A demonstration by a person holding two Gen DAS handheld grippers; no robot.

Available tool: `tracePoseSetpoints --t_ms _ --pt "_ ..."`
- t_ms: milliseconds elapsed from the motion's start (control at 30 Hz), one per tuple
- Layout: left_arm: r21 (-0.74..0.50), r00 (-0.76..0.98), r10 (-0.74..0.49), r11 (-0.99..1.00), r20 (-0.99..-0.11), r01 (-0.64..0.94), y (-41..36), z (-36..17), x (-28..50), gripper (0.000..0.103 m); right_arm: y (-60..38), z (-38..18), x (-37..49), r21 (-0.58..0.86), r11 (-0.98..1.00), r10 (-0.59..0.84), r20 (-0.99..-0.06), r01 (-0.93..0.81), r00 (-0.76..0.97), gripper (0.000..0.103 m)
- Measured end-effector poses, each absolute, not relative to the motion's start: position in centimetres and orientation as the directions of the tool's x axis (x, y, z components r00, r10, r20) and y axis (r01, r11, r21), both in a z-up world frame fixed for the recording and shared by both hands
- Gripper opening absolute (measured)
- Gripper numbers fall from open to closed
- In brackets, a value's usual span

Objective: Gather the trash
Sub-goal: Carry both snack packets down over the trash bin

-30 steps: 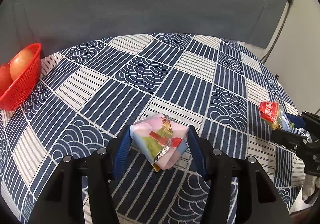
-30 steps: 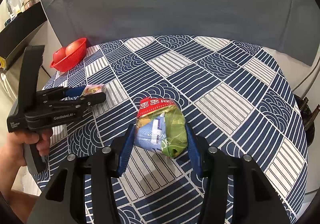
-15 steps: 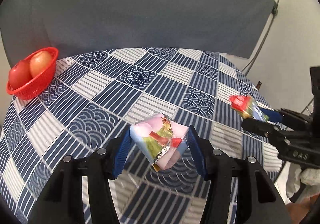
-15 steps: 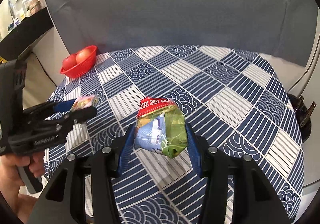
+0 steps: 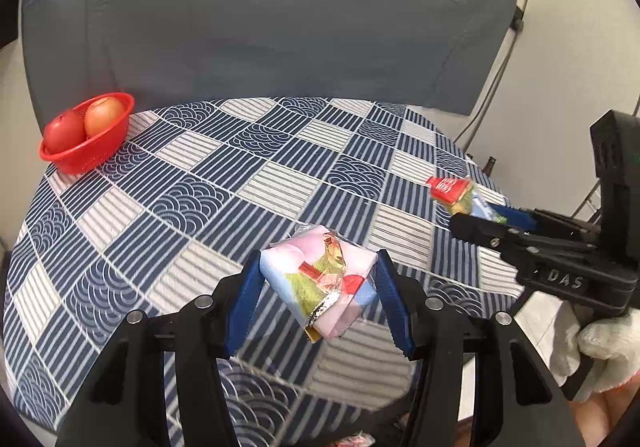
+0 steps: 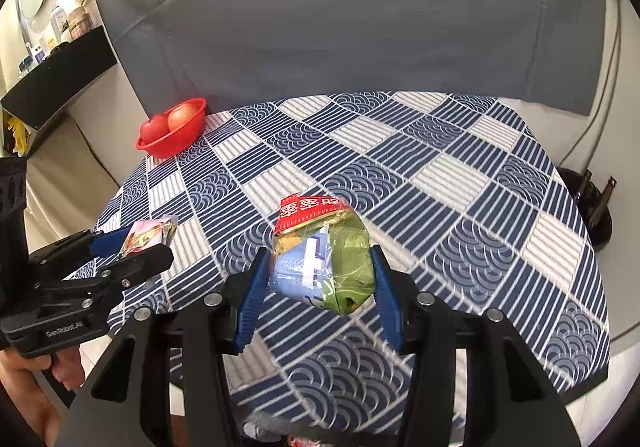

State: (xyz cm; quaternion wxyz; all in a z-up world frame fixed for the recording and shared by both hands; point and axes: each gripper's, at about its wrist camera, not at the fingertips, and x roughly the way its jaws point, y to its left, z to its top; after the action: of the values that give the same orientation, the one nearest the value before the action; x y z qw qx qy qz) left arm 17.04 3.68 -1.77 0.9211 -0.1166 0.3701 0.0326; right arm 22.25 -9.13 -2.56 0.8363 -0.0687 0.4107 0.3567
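Both grippers are clamped on trash and held in the air above the near edge of the table (image 6: 460, 175). Left gripper (image 5: 318, 283) pinches a pink wrapper (image 5: 320, 279) between its blue pads; in the right wrist view that gripper (image 6: 138, 243) sits out past the table's left corner, the wrapper (image 6: 148, 233) at its tips. Right gripper (image 6: 320, 267) squeezes a green packet (image 6: 328, 259) with a red top strip; from the left wrist view it (image 5: 480, 217) hangs over the table's right edge, packet (image 5: 456, 195) poking forward.

Beyond both loads the checked cloth lies open all the way to a grey backdrop (image 6: 360, 27). One red basket (image 5: 86, 139) with two fruits sits at the far left corner, close to the rim and well apart from both grippers. A gloved hand (image 5: 600, 347) holds the right handle.
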Motion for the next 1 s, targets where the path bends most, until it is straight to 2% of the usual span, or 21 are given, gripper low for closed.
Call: tracePoseSetpoints --t_ms 1000 --pt "-0.227 0.742 -0.015 0.956 -0.67 -0.185 -1.8 -2.2 3.3 0.054 -15.1 -2.2 9.3 0.232 0.726 0.582 -0.708 -0.647 0.399 0.05"
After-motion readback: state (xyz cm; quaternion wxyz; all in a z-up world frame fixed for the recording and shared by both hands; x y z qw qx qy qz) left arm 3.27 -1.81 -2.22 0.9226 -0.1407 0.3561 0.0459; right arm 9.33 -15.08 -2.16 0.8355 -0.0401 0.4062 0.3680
